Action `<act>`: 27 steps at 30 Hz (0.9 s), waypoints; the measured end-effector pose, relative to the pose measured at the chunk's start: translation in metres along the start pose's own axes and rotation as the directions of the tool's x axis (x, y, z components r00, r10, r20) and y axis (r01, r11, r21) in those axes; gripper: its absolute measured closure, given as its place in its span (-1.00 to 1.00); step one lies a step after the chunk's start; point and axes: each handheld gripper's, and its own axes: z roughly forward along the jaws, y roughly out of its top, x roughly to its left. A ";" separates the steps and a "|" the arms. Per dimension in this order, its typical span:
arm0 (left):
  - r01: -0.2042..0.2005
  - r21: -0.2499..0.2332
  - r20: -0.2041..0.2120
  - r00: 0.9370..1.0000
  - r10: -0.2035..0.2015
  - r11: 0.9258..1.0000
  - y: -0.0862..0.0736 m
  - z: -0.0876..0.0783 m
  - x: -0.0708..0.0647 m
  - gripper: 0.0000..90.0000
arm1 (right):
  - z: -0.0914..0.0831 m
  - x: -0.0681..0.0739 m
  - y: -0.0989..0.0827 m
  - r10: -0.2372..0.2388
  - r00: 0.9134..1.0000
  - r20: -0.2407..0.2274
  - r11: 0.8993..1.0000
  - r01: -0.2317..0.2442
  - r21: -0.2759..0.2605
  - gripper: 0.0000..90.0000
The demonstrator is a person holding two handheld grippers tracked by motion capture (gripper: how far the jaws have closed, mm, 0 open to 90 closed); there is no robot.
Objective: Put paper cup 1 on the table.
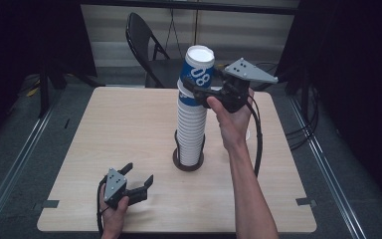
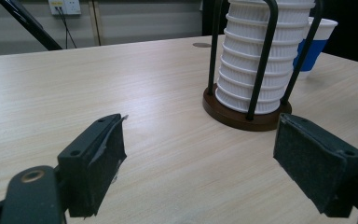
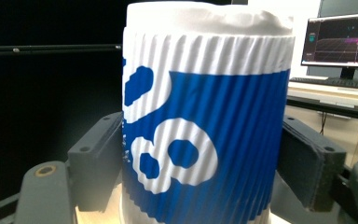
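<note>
1. One wooden table (image 1: pixel 129 129) carries everything.
2. One tall stack of white cups (image 1: pixel 191 134) stands upright in one wire holder with a brown round base (image 2: pixel 242 119), near the table's middle.
3. One blue-and-white cup (image 1: pixel 199 74) sits upside down on top of that stack, long axis vertical, closed bottom up.
4. A second blue cup (image 2: pixel 314 46) stands behind the holder in the left gripper view.
5. The right gripper (image 1: pixel 195 88) is clenched on the top cup, one pad on each side.
6. The left gripper (image 1: pixel 138 175) rests near the table's front edge, jaws spread wide with nothing between them.
</note>
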 end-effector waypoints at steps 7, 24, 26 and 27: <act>0.001 0.000 -0.001 1.000 -0.001 1.000 0.000 0.000 0.000 -0.64 | -0.001 0.001 0.009 -0.001 1.000 -0.026 1.000 0.001 -0.031 -0.51; 0.001 -0.001 -0.002 1.000 -0.001 1.000 0.000 0.000 0.000 -0.64 | -0.011 0.001 0.022 0.002 1.000 -0.026 0.994 -0.005 -0.109 -0.51; 0.002 -0.001 -0.002 1.000 -0.002 1.000 0.000 0.000 0.000 -0.64 | -0.013 0.001 0.022 0.008 1.000 -0.027 0.994 -0.011 -0.109 -0.51; 0.001 -0.001 -0.002 1.000 -0.001 1.000 0.000 0.000 0.000 -0.64 | -0.015 0.000 0.021 0.007 1.000 -0.027 0.994 -0.010 -0.111 -0.50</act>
